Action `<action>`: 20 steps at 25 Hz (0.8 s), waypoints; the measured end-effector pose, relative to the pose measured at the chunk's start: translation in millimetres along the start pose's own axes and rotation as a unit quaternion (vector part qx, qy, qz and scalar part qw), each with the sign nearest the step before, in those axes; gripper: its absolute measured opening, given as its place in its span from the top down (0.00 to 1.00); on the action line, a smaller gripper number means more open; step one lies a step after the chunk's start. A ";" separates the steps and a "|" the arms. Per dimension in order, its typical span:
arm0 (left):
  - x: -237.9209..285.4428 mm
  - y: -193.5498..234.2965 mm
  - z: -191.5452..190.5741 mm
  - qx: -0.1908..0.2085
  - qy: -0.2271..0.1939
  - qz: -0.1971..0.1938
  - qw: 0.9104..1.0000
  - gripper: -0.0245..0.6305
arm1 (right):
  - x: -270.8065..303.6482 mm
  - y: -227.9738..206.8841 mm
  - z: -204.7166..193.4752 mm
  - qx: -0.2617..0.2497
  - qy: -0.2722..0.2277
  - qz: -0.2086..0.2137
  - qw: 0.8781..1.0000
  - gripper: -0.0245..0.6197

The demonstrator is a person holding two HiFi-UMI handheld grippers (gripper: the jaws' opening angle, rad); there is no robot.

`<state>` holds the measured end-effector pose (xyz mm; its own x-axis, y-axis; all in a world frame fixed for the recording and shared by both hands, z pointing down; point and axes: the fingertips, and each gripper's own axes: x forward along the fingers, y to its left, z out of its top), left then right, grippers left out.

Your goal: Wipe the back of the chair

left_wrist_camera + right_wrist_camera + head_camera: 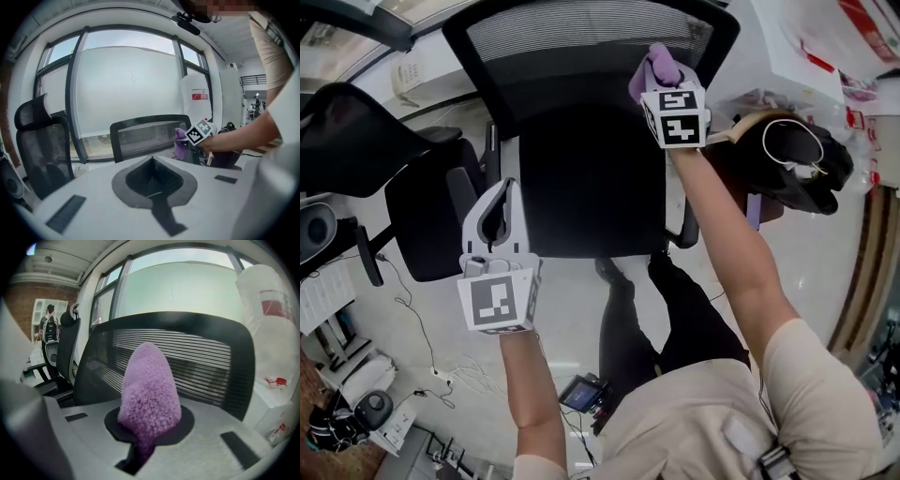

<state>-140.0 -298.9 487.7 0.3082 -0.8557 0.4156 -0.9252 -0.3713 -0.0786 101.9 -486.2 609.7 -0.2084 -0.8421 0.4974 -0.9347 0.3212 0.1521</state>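
The left tongs (502,189) are clenched on nothing, low and to the left of the chair's seat (581,178). The right tongs (667,84) are raised and grasp one purple cloth (150,390), fluffy and bunched into a rounded cone that stands up out of the jaws. Each of the two tongs carries a cube (677,114) with black-and-white square markers; these bear no letters.

The cloth is held at the chair back (201,357), near its upper right corner as the head view shows it. Whether cloth and mesh touch cannot be told. The back is black, a wide curved frame around mesh with horizontal ribs.

Two chairs are in view. The second chair (356,141), also black mesh and with a headrest, stands to the left, apart from the first.

One black bag (802,164) sits just right of the chair. Beyond it stands a white sack (198,96) with a red label, its print too small to read. Behind everything is a large window (126,79) with a dark frame.
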 end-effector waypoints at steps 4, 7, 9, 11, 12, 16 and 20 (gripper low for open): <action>-28.9 32.0 -18.7 -0.019 0.013 0.036 0.999 0.95 | 32.6 63.2 22.7 -0.012 -0.002 0.043 0.999 0.93; -51.7 55.7 -34.6 -0.030 0.019 0.062 0.997 0.95 | 61.1 131.8 43.6 -0.042 -0.002 0.092 0.995 0.93; -66.3 69.8 -43.2 -0.037 0.022 0.078 0.996 0.95 | 78.8 184.7 58.1 -0.074 -0.005 0.136 0.988 0.93; -79.6 80.9 -48.1 -0.040 0.021 0.091 0.995 0.95 | 92.1 228.3 68.8 -0.110 -0.006 0.170 0.979 0.93; -85.2 84.7 -49.4 -0.039 0.016 0.093 0.995 0.95 | 96.3 242.2 70.5 -0.127 -0.002 0.180 0.975 0.93; -101.4 93.3 -55.2 -0.032 -0.006 0.094 0.995 0.95 | 96.6 262.0 69.2 -0.149 0.016 0.205 0.967 0.93; -108.8 96.9 -47.0 -0.034 -0.008 0.096 0.995 0.95 | 79.0 256.6 73.0 -0.146 0.012 0.204 0.968 0.93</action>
<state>-273.7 -224.9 477.5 0.1269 -0.9145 0.3841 -0.9800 -0.1754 -0.0938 -175.4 -501.9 625.7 -0.5322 -0.6105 0.5866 -0.6544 0.7362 0.1725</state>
